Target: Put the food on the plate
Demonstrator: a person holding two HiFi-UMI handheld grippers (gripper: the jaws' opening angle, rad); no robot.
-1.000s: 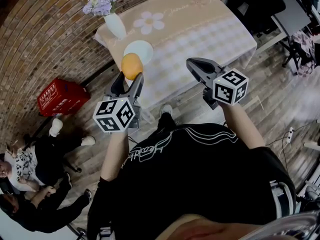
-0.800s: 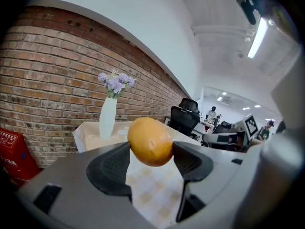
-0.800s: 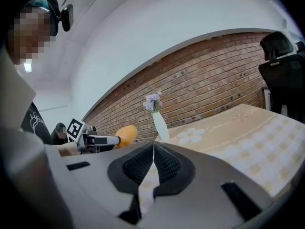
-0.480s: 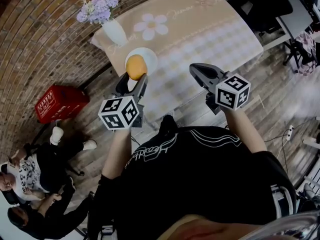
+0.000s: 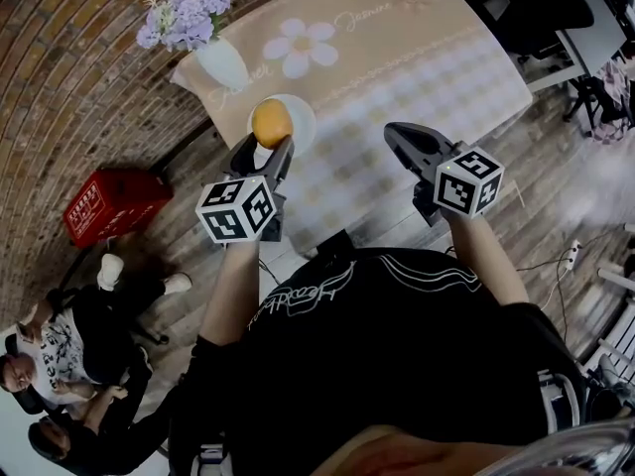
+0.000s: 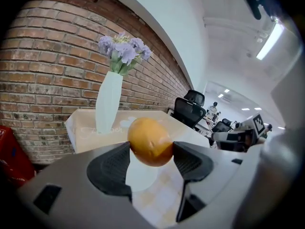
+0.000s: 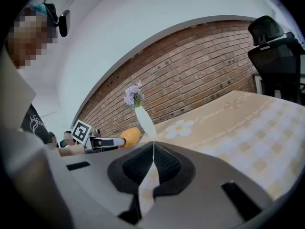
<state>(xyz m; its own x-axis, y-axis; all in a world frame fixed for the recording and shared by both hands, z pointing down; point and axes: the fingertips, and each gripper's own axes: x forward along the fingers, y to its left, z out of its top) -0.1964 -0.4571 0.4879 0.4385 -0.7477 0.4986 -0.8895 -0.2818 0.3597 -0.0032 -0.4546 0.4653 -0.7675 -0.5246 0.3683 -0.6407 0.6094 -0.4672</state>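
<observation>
Orange food (image 6: 150, 148) tight between left gripper (image 6: 151, 152) fingers (image 6: 112, 168); right gripper (image 7: 153, 154) fingers (image 7: 170, 166) together, apparently empty.

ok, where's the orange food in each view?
Head view: orange food upper centre-left, overlapping the white plate.
Left gripper view: dead centre, clamped between the jaws.
Right gripper view: small, left of centre, beside the white vase.
Shared landmark: white vase of purple flowers.

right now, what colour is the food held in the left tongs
The food is orange; clearest in the left gripper view.
</observation>
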